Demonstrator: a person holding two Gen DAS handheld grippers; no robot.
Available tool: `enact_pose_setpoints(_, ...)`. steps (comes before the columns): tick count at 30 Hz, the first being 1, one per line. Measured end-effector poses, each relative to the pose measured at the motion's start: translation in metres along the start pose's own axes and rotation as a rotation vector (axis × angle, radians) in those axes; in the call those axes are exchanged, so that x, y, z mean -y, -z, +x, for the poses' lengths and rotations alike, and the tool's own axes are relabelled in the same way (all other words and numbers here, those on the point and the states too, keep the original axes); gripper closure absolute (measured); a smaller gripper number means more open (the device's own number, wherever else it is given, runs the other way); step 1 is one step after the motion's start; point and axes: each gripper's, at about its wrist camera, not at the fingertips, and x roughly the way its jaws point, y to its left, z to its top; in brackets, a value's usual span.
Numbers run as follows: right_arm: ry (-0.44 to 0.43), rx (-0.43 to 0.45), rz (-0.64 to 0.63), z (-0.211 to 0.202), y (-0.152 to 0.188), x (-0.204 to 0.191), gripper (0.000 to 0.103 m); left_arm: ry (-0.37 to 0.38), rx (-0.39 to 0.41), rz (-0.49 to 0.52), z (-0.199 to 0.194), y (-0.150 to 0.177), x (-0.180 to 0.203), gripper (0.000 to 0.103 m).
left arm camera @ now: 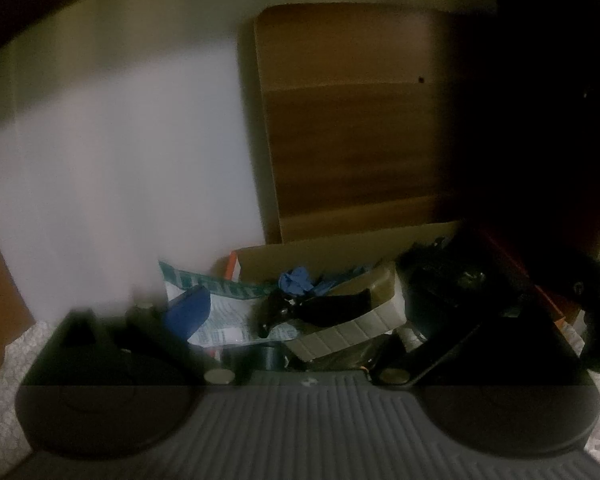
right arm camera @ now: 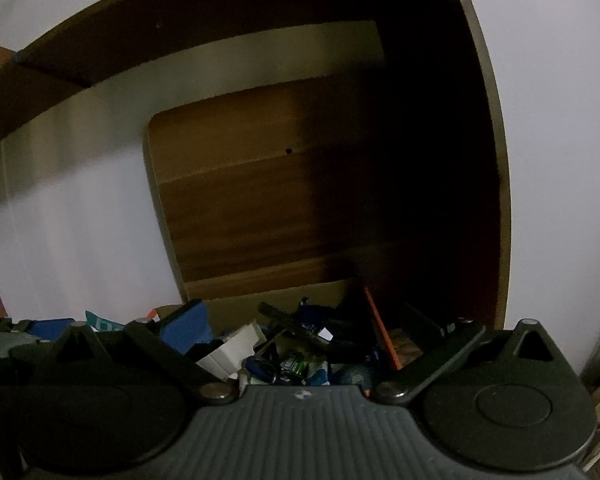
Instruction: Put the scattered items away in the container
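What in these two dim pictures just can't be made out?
- Left wrist view: cardboard box floor, hidden under clutter.
- Left wrist view: right side of the box, lost in shadow.
- Right wrist view: small items in the box, too dark to name.
- Both views: blurred.

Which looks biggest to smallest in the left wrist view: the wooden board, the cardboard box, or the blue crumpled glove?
1. wooden board
2. cardboard box
3. blue crumpled glove
The board stands farther back, so nearness does not inflate it.
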Motion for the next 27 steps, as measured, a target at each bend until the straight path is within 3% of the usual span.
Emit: enact_pose_setpoints(27,0.010,-0.017,0.000,-0.051,0.027,0.008,0.000,0.022,-0.025,-0.030,-0.032,0.016,-0.013,0.000)
